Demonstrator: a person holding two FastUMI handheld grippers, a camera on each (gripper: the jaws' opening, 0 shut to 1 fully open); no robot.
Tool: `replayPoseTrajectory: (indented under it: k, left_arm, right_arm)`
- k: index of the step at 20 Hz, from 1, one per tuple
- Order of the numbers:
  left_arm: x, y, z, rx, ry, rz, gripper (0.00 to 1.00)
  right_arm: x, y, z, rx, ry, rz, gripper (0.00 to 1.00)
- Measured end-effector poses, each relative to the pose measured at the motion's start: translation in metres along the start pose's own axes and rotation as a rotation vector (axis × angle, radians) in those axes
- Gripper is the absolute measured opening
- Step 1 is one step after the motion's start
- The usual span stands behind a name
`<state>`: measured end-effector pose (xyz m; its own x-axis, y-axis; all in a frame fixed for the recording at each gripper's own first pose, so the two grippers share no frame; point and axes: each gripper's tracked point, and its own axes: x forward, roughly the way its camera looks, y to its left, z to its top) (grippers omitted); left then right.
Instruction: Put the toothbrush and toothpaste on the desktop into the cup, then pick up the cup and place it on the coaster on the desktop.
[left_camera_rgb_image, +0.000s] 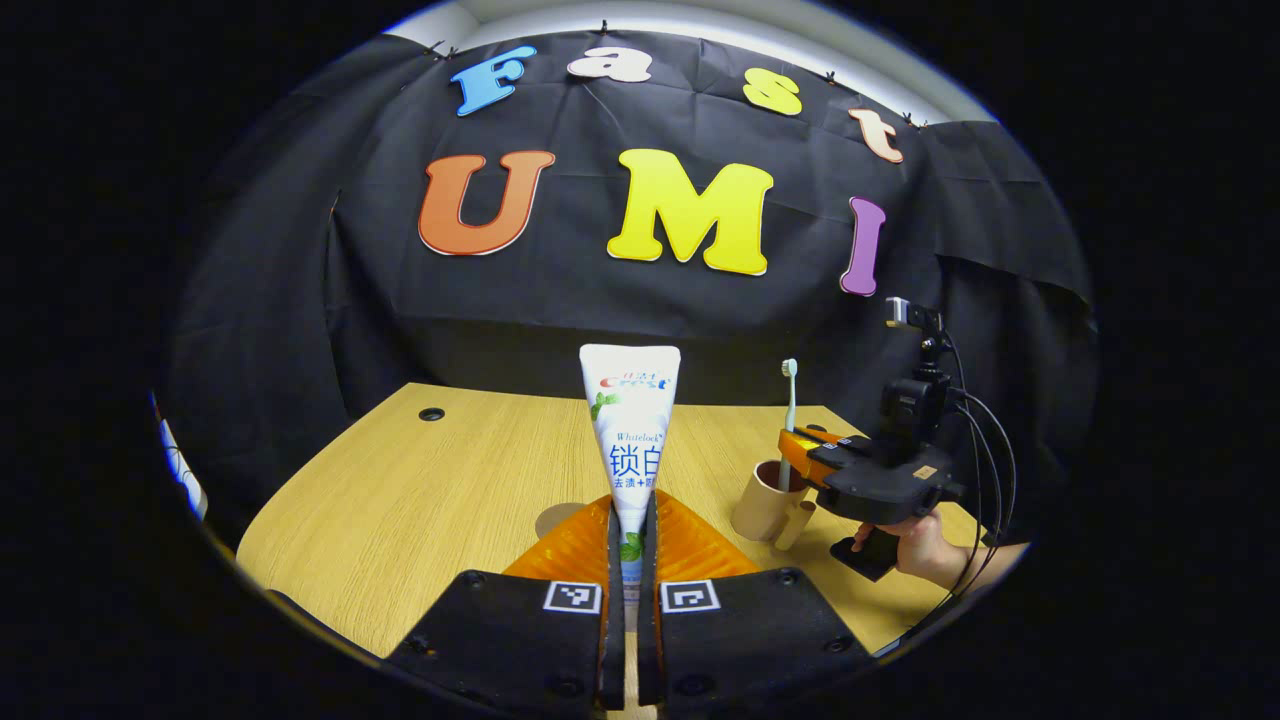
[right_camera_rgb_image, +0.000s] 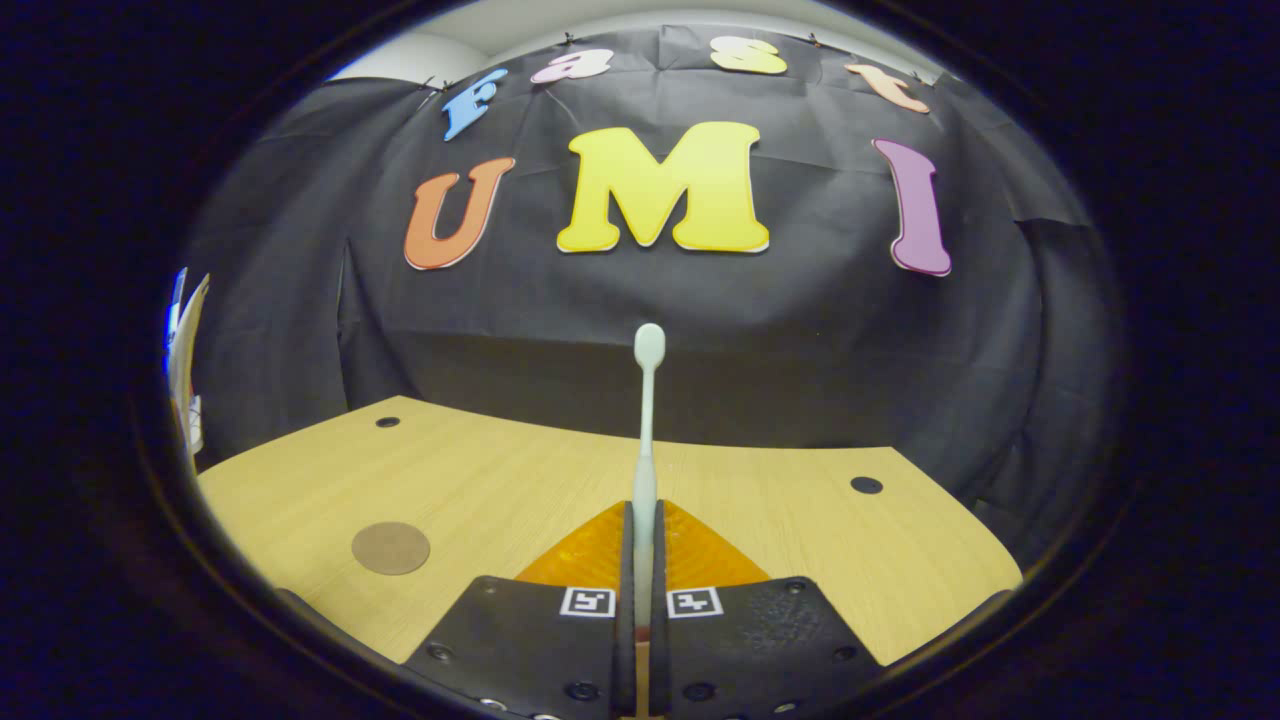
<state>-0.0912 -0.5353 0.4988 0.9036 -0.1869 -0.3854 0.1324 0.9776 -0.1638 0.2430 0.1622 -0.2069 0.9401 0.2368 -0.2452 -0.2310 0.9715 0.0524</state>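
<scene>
1. toothpaste (left_camera_rgb_image: 632, 440) tube upright, pinched low in left gripper (left_camera_rgb_image: 631, 540) fingers; soft, light, likely dents.
2. toothbrush (right_camera_rgb_image: 646, 430) stiff, slim, pinched by right gripper (right_camera_rgb_image: 644, 545), over cup (left_camera_rgb_image: 764, 500).

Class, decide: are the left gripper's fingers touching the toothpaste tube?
Touching. The left gripper view shows the fingers pressed against both sides of the upright toothpaste tube.

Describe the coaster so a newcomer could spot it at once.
Start from the wooden desktop in the right gripper view. On its near left part lies the coaster, a flat brown disc. Unlike the small dark holes in the top, it is larger and bare.
</scene>
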Motion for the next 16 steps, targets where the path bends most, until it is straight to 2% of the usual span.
replayPoseTrajectory:
  k: [2, 3, 8, 9, 13, 16]
  left_arm:
    - [0.0, 0.0, 0.0, 0.0, 0.0, 0.0, 0.08]
    - [0.002, -0.001, -0.001, -0.002, 0.003, -0.001, 0.08]
    - [0.011, -0.011, 0.006, 0.0, -0.021, -0.01, 0.08]
    - [0.016, -0.014, 0.01, 0.004, -0.037, -0.013, 0.08]
    - [0.037, -0.042, 0.036, 0.025, -0.142, -0.038, 0.08]
    - [0.058, -0.071, 0.049, -0.008, -0.21, -0.096, 0.08]
  right_arm:
    - [0.001, 0.001, -0.005, -0.004, 0.002, 0.0, 0.07]
    - [-0.001, 0.003, -0.007, -0.003, 0.004, 0.005, 0.13]
    - [-0.017, 0.003, 0.002, 0.019, -0.015, 0.031, 0.91]
    - [-0.021, 0.002, 0.009, 0.018, -0.04, 0.03, 0.95]
    - [-0.048, -0.007, 0.037, -0.023, -0.143, 0.016, 0.96]
    - [-0.066, -0.024, 0.047, -0.024, -0.177, -0.004, 0.96]
